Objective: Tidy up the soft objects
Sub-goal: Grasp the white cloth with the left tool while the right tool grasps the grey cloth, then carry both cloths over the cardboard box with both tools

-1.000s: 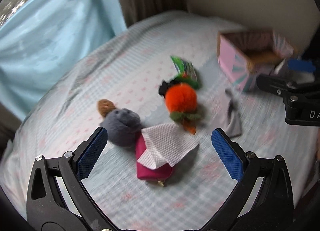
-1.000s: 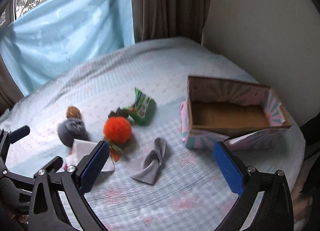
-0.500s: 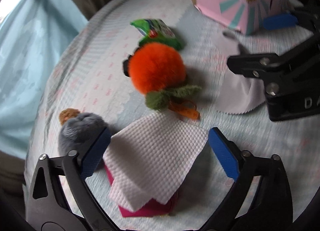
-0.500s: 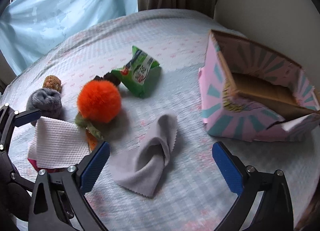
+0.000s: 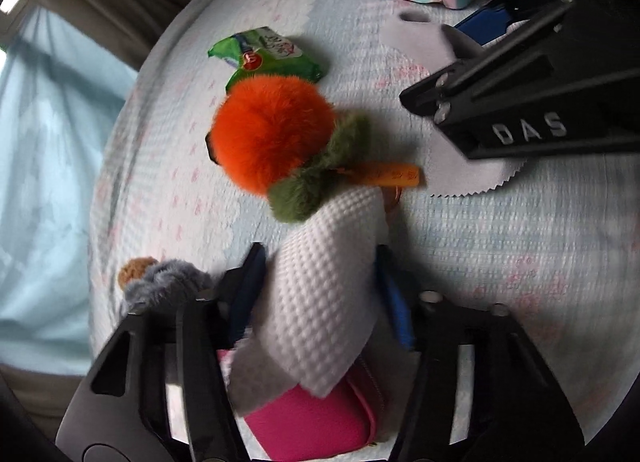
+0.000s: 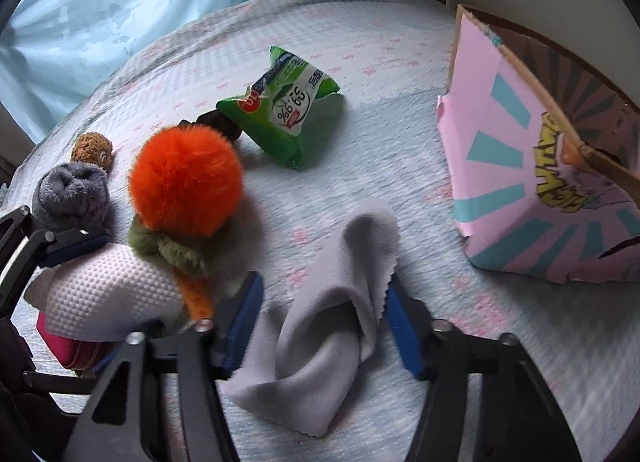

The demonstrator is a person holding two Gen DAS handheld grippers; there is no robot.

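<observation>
Embossed white paper, one folded towel (image 5: pixel 324 294), item one of the left wrist view: it stands bunched between the blue pads of the left gripper (image 5: pixel 320 286), which press it from both sides, so the fingers look closed on it. It lies on a magenta pouch (image 5: pixel 312 418), and both sit just on the near side of the orange pom-pom (image 5: pixel 272 130), the landmark for this entry. Beyond the pom-pom: a green packet (image 5: pixel 268 54). To its left and nearer: a grey plush (image 5: pixel 168 282) with a brown ball (image 5: pixel 136 268). To its right, across the blue quilt (image 5: pixel 520 242): the black body of the right gripper (image 5: pixel 540 74), lettered "DAS".

Right wrist view. Right gripper (image 6: pixel 324 322) with its pads either side of a crumpled grey cloth (image 6: pixel 320 326), to the right of the pom-pom and nearer; the pads seem to meet the fabric, though contact on the right side is not certain. Pink box (image 6: pixel 532 166), open, well to the right of the pom-pom (presumably the destination).

Handling advice: lift the towel straight up so the pouch stays down; gather the cloth's full fold before raising it.

Legible: "99.9%" on the packet; yellow comic lettering on the box, unreadable.
</observation>
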